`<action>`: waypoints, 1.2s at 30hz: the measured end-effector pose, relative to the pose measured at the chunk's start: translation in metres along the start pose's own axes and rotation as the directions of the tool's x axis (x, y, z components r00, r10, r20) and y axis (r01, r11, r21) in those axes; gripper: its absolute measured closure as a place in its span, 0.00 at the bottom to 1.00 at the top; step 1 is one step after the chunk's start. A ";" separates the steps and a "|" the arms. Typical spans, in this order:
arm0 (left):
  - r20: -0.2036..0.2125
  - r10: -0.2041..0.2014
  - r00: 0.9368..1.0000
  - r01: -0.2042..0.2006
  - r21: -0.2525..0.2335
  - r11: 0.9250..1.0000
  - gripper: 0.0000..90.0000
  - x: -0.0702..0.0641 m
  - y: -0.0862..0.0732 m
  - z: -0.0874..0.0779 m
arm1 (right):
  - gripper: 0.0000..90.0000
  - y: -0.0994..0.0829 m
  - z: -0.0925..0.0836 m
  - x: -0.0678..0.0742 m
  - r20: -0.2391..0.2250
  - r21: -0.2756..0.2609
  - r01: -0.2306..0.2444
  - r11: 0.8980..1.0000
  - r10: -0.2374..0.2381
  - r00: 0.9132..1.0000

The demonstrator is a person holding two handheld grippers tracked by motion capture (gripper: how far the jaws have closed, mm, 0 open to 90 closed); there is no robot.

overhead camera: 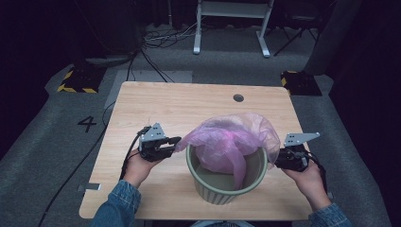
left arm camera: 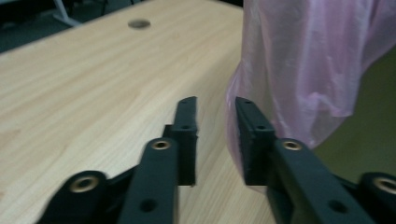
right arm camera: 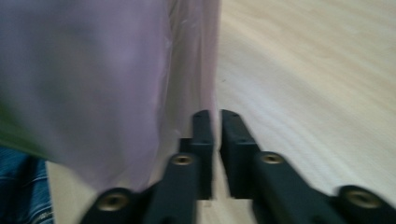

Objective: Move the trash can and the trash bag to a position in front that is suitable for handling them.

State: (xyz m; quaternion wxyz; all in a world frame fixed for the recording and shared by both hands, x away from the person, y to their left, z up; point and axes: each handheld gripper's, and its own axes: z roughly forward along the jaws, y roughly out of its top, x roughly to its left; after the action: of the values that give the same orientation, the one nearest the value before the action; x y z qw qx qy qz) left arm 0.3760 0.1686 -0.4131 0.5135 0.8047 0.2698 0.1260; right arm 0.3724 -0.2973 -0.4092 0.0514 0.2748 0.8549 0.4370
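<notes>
A thin pink plastic bag [overhead camera: 231, 139] sits in a pale green bin [overhead camera: 226, 187] near the front of the wooden table [overhead camera: 156, 101]. Part of the bag hangs down inside the bin. The rest puffs up over the top and spills over the far rim and both sides. It looks like the job is to line the bin with the bag.

The left gripper [overhead camera: 171, 143] is right at the left side of the bin, by the bag's edge. In the left gripper view its jaws stand a little apart. The bag [left arm camera: 303, 65] is close to the right-hand jaw, and a bit of its edge may reach into the gap, but the pads do not squeeze it.

The right gripper [overhead camera: 279, 161] is at the right side of the bin, by the rim. In the right gripper view the jaws stand only a tiny bit apart. The bag [right arm camera: 116, 84] hangs right beside them, and a thin fold seems to run into the slit. The picture is blurry, so I cannot tell if the pads pinch it.

The bag is in and its mouth is wide, so I think that part is done. The near rim of the bin is bare. The bag is puffy and not pushed down. I think the edge must be pulled over the rim all round and smoothed
</notes>
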 end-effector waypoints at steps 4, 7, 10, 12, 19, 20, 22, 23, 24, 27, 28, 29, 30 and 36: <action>-0.019 0.001 1.000 -0.002 -0.064 0.998 0.63 0.006 0.010 -0.023 | 0.61 0.003 -0.020 -0.004 0.093 -0.077 0.018 0.997 -0.010 0.996; -0.039 0.010 0.999 -0.014 -0.100 0.995 0.58 0.008 0.017 -0.038 | 0.57 0.007 -0.039 -0.007 0.131 -0.124 0.021 0.992 -0.005 0.991; -0.059 0.019 0.998 -0.026 -0.129 0.991 0.56 0.011 0.026 -0.051 | 0.53 0.014 -0.057 -0.007 0.157 -0.167 0.035 0.985 -0.008 0.988; -0.059 0.021 0.998 -0.030 -0.157 0.987 0.56 0.011 0.032 -0.057 | 0.50 0.020 -0.067 -0.007 0.176 -0.191 0.053 0.980 -0.019 0.984; -0.045 0.096 0.994 -0.102 -0.148 0.984 0.52 -0.001 0.064 -0.046 | 0.43 0.049 -0.085 0.004 0.149 -0.257 0.119 0.959 -0.082 0.985; -0.042 0.103 0.994 -0.108 -0.145 0.984 0.51 -0.002 0.067 -0.042 | 0.43 0.052 -0.085 0.006 0.142 -0.258 0.128 0.957 -0.094 0.985; -0.020 0.112 0.993 -0.114 -0.129 0.985 0.50 -0.003 0.074 -0.032 | 0.43 0.060 -0.083 0.011 0.111 -0.260 0.145 0.955 -0.120 0.987; -0.006 0.111 0.994 -0.111 -0.121 0.987 0.50 -0.003 0.077 -0.027 | 0.43 0.062 -0.082 0.012 0.103 -0.261 0.151 0.953 -0.128 0.986; 0.011 0.105 0.994 -0.103 -0.117 0.988 0.49 -0.003 0.079 -0.023 | 0.43 0.064 -0.081 0.014 0.093 -0.259 0.156 0.953 -0.136 0.986; 0.063 0.110 0.992 -0.103 -0.103 0.989 0.47 -0.007 0.088 -0.012 | 0.43 0.071 -0.076 0.018 0.077 -0.252 0.171 0.953 -0.156 0.985; 0.079 0.114 0.990 -0.107 -0.092 0.990 0.47 -0.009 0.090 -0.009 | 0.45 0.073 -0.074 0.018 0.073 -0.250 0.174 0.953 -0.161 0.984; 0.100 0.115 0.988 -0.108 -0.075 0.991 0.47 -0.011 0.093 -0.003 | 0.49 0.074 -0.072 0.019 0.065 -0.245 0.177 0.953 -0.166 0.984; 0.110 0.116 0.987 -0.110 -0.063 0.992 0.47 -0.012 0.094 0.000 | 0.55 0.076 -0.070 0.019 0.057 -0.238 0.177 0.955 -0.169 0.984; 0.151 0.074 0.986 -0.074 -0.001 0.997 0.47 -0.010 0.090 0.018 | 0.86 0.080 -0.064 0.027 0.022 -0.205 0.204 0.957 -0.204 0.979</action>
State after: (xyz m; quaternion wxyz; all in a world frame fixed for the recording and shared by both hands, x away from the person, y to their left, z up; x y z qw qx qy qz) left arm 0.4042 0.1201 -0.3400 0.5256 0.8226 0.2004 0.0831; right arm 0.3624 -0.2923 -0.3039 0.1248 0.1787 0.8286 0.5156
